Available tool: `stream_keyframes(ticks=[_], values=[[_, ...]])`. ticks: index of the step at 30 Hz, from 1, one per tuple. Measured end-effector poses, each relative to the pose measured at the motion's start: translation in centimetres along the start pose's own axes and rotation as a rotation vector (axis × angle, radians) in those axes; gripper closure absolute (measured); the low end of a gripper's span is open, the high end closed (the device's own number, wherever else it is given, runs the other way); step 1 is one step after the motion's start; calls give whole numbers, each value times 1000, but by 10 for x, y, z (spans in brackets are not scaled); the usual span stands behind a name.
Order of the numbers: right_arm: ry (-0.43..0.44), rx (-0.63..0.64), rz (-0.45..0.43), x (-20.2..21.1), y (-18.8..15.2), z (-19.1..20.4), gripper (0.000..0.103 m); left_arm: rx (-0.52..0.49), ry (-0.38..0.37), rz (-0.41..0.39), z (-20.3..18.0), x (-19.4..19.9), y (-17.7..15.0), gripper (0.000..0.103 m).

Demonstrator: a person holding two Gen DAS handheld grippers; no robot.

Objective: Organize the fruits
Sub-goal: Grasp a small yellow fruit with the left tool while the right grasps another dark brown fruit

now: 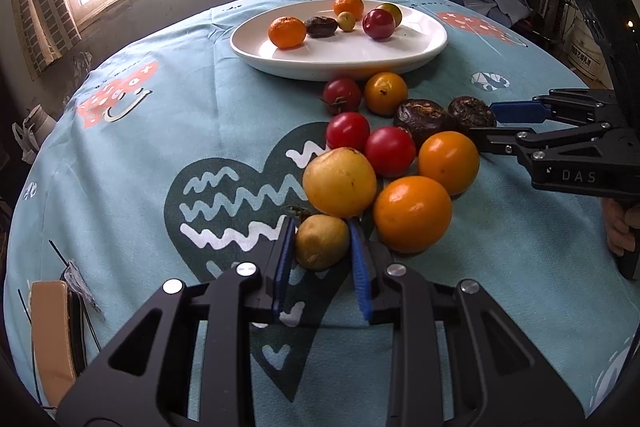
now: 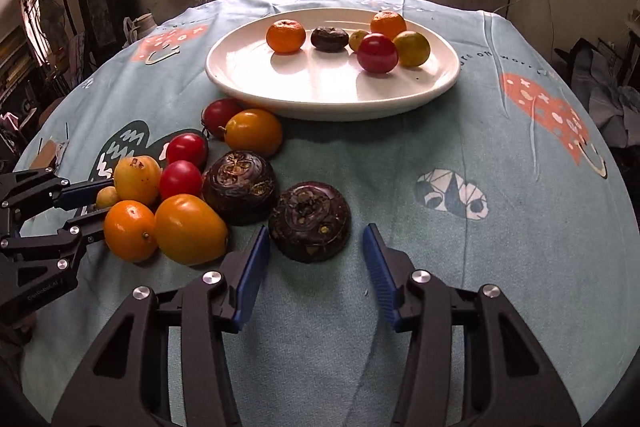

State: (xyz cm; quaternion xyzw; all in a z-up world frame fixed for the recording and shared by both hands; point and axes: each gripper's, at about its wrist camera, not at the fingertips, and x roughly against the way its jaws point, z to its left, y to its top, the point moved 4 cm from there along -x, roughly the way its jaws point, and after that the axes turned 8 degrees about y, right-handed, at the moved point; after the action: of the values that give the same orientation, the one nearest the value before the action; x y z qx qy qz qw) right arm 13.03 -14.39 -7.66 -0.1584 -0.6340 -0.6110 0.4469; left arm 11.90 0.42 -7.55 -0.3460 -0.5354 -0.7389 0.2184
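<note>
The left gripper (image 1: 322,241) is clamped on a small yellow fruit (image 1: 321,242). Its blue pads (image 1: 282,259) press both sides of it, near the 6 o'clock end of the fruit pile.

The right gripper (image 2: 316,239) is apart. A dark wrinkly fruit (image 2: 309,221) sits btwn its blue pads (image 2: 251,275). The left pad is just beside the fruit & the right pad is clear of it, so nothing is held yet. In the left wrist view this gripper comes in from 3 o'clock, & white letters "DAS" (image 1: 578,175) show on its black body. A hand (image 1: 622,227) holds its handle at the right edge.

The pile lies on a blue cloth (image 2: 400,163) over the desk. It has a big yellow fruit (image 1: 339,182), two oranges (image 1: 412,213), red tomatoes (image 1: 390,151) & a second dark fruit (image 2: 240,187). All sit close, many touching.

A white plate (image 2: 320,95) is at 12 o'clock from the pile. On it are two small oranges (image 2: 285,35), one dark fruit (image 2: 329,38), one red tomato (image 2: 377,53), a yellow-green fruit (image 2: 412,48) & a tiny yellow one (image 2: 357,39).

The cloth has a dark heart (image 1: 224,195) w/ zigzags & red mushroom pics (image 2: 548,115). Some print by the plate's 3 o'clock side is too small to read. There's tiny writing on the left gripper's body in the right wrist view, also not clear.
</note>
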Motion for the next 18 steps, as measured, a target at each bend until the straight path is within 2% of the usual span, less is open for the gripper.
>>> stream_keyframes(ticks=[4,7,13,18], values=[[40,-19,-27,3,3,-5,59,5,-7,4,1,-1,0,75],[49,-20,-3,-3,5,-4,59,5,-10,10,0,-2,0,75],[72,-51,-12,-4,7,-6,60,18,-24,12,3,-3,0,75],[104,-75,-60,12,12,-10,60,34,-25,-36,4,8,1,75]])
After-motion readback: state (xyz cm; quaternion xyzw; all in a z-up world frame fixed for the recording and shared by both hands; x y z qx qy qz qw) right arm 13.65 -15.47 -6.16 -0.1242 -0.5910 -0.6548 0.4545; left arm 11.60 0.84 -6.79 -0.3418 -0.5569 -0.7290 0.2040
